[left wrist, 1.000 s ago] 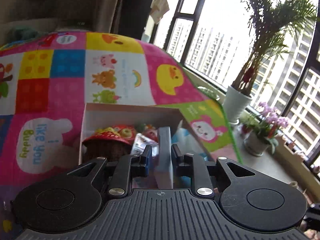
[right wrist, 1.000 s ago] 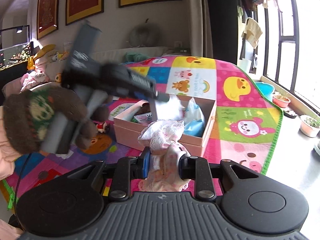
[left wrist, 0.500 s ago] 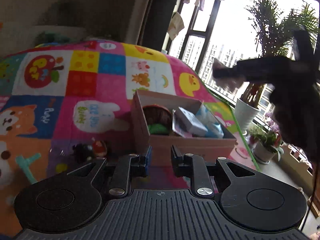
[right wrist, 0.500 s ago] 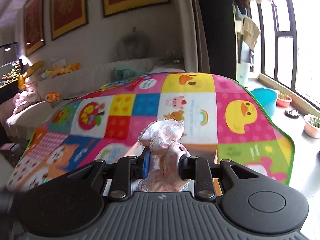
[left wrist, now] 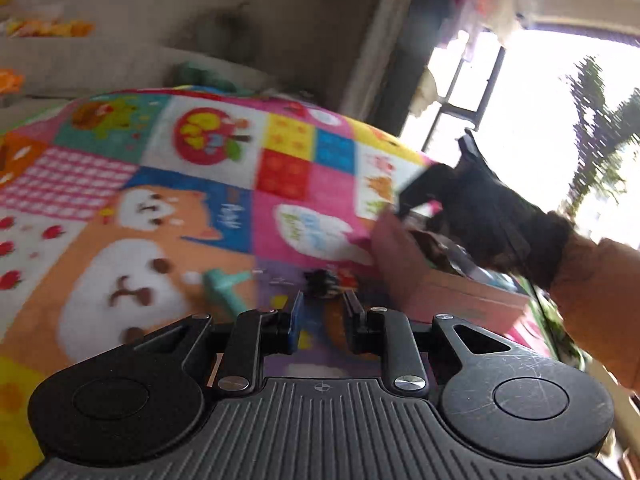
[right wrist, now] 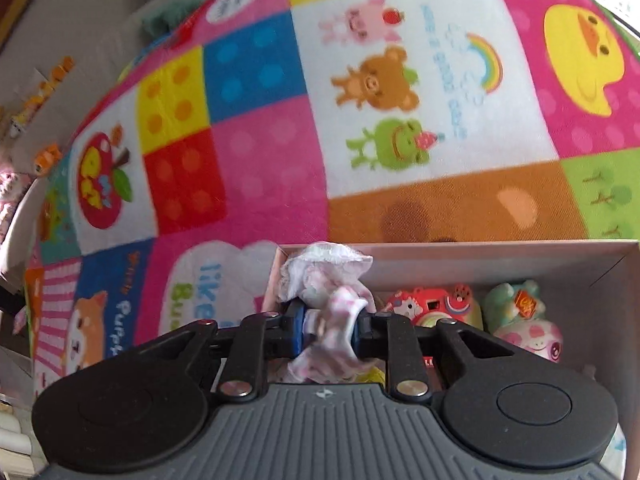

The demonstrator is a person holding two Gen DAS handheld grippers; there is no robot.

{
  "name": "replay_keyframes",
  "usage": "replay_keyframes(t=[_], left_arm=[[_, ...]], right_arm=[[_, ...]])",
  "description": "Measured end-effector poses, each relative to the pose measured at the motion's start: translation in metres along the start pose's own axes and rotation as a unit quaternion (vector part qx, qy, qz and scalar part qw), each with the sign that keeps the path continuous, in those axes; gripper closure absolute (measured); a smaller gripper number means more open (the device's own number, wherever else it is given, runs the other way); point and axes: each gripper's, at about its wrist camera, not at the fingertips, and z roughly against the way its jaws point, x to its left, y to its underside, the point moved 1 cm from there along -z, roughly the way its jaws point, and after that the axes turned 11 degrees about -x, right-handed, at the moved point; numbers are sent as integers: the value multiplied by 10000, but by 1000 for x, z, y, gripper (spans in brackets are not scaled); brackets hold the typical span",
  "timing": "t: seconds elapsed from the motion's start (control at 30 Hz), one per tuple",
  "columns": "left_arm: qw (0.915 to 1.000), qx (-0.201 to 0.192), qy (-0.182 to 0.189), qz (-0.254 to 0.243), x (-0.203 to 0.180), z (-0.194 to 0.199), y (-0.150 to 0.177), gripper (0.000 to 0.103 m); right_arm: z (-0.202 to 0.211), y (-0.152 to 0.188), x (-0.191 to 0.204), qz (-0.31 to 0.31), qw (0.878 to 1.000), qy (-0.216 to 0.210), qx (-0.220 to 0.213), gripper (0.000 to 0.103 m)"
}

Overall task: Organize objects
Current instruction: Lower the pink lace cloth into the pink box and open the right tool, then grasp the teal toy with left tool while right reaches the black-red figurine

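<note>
My right gripper [right wrist: 330, 328] is shut on a pink-and-white frilly cloth [right wrist: 324, 276] and tilts down over the left corner of the pink cardboard box [right wrist: 500, 256]. Inside the box lie a red toy camera [right wrist: 432, 304], a green figurine [right wrist: 516, 300] and a pink pig toy [right wrist: 532, 340]. In the left wrist view, my left gripper [left wrist: 324, 316] is shut with nothing between its fingers, low over the colourful play mat [left wrist: 160, 216] and left of the box [left wrist: 440, 292]. A dark-gloved hand with an orange sleeve holds the right gripper [left wrist: 416, 192] above the box.
A small dark and red toy car [left wrist: 328, 280] and a teal plastic piece [left wrist: 224, 284] lie on the mat just ahead of the left gripper. A pale sofa [left wrist: 100, 68] stands behind the mat, and a window with a palm plant [left wrist: 600, 128] is on the right.
The left gripper let go of a pale blue box over the pink box and drew back to the left. The right gripper carried the cloth over the box and tipped downward.
</note>
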Motion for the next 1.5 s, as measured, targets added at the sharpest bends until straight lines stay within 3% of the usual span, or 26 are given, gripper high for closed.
replay_keyframes(t=[0.07,0.17,0.23,0.33,0.43,0.57,0.7,0.8,0.87,0.9,1.1,1.23,1.3,1.37,1.5], left_arm=[[9997,-23,-222,117,13,-2,-1,80],[9977,-82,-608,298,30,-4,-2,80],[9959,-143,-775,451,41,-3,-3,80],[9938,-155,-929,598,54,-2,-6,80],[9927,-131,-1003,664,58,-4,-7,80],[9921,-100,-1035,707,56,-7,-8,80],[9922,-31,-1065,655,55,-3,-8,80],[9927,107,-1024,632,56,-3,-7,80],[9928,187,-1010,611,56,-6,-5,80],[9929,218,-1005,605,55,-9,-4,80],[9922,304,-1017,657,47,-27,0,80],[9909,504,-1083,624,39,-49,1,80],[9895,659,-1201,468,33,-62,4,80],[9889,687,-1295,254,26,-71,8,72],[9831,813,-1638,-51,17,-90,11,75]], right_arm=[[2,0,-1,83,9999,-25,73,78],[6,1,-1,179,9996,143,181,55],[26,1,7,467,9985,259,-141,45],[72,5,34,1175,9878,344,-960,32],[107,28,70,1735,9746,-125,-1411,23],[102,80,123,2371,9617,-848,-1086,23],[66,134,163,3101,9436,-768,-873,27],[49,159,168,3350,9369,-631,-771,45],[54,169,161,3392,9354,-670,-733,66],[60,174,155,3390,9350,-775,-694,69],[121,223,107,3787,9164,-1039,-772,69],[156,244,64,3804,9170,-756,-935,69],[170,250,43,3676,9217,-457,-1153,57],[182,254,22,3413,9300,-291,-1335,34],[205,266,-8,2994,9382,-65,-1738,23]])
